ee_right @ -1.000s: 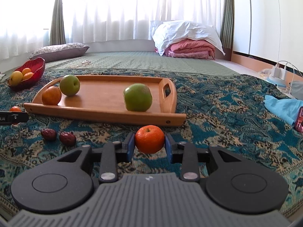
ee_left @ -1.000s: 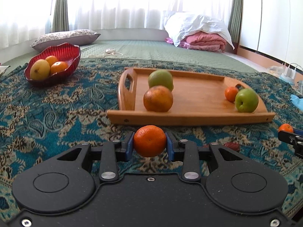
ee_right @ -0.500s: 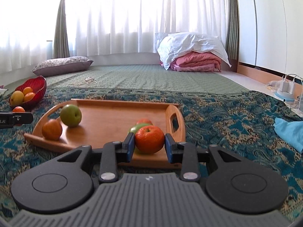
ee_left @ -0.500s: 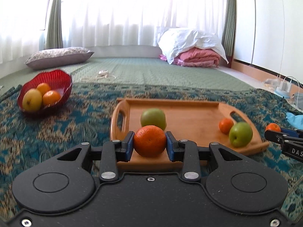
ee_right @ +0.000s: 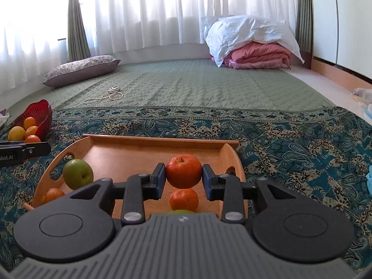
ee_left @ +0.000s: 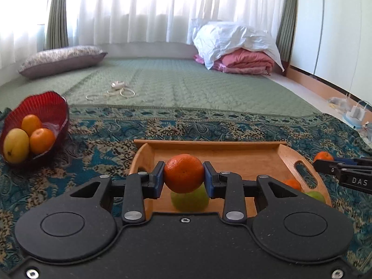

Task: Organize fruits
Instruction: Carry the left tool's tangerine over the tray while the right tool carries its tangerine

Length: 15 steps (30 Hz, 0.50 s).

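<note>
My left gripper point(ee_left: 183, 176) is shut on a tangerine point(ee_left: 183, 173), held in the air over the wooden tray point(ee_left: 232, 155). Under it on the tray lies a green apple point(ee_left: 189, 200); a small orange point(ee_left: 293, 184) and another green apple point(ee_left: 315, 195) peek out at the right. My right gripper point(ee_right: 183, 177) is shut on a second tangerine point(ee_right: 183, 171) above the same tray point(ee_right: 130, 153). Below it sits a small orange point(ee_right: 183, 199). A green apple point(ee_right: 78, 174) and an orange point(ee_right: 53, 194) lie at the tray's left end.
A red glass bowl point(ee_left: 47, 107) with two oranges and a yellow fruit stands to the left on the patterned blue cloth point(ee_left: 209, 125). Beyond lie a green quilted mat, a cable point(ee_left: 116, 91), a pillow and folded bedding. Chargers sit at far right point(ee_left: 355, 114).
Both grippers rose and moved forward with their tangerines, from in front of the tray's near edge to above the tray. The two dark fruits on the cloth dropped out of view.
</note>
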Tool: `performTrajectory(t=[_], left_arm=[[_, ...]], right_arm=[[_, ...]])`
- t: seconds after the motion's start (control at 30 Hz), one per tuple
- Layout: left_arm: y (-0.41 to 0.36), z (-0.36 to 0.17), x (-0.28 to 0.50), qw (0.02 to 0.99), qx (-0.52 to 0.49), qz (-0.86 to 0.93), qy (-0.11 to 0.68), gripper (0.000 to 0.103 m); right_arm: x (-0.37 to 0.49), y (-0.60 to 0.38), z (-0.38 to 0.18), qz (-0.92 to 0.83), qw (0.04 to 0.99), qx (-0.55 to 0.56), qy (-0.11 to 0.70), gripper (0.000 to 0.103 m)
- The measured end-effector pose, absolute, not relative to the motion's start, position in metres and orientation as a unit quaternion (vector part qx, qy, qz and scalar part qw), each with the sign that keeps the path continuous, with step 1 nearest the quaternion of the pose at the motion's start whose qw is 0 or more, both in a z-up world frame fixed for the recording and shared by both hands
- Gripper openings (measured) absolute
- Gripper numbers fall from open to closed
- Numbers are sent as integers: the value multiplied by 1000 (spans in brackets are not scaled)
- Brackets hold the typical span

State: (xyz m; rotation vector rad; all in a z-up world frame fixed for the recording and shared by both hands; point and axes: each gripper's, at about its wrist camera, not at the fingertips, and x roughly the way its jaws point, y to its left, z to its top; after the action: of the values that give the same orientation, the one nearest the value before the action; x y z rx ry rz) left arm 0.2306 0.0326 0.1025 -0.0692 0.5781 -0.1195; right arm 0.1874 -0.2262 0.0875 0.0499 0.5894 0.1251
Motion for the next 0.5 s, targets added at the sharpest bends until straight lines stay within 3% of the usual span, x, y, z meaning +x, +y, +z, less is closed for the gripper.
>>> performTrajectory(t=[0.23, 0.5], left_arm=[[33, 86, 297, 941, -37, -41, 335, 32], [35, 70, 350, 919, -35, -37, 391, 32]], right_arm=[[250, -230, 70, 48, 927, 68, 367, 37], [280, -222, 45, 40, 912, 43, 407, 37]])
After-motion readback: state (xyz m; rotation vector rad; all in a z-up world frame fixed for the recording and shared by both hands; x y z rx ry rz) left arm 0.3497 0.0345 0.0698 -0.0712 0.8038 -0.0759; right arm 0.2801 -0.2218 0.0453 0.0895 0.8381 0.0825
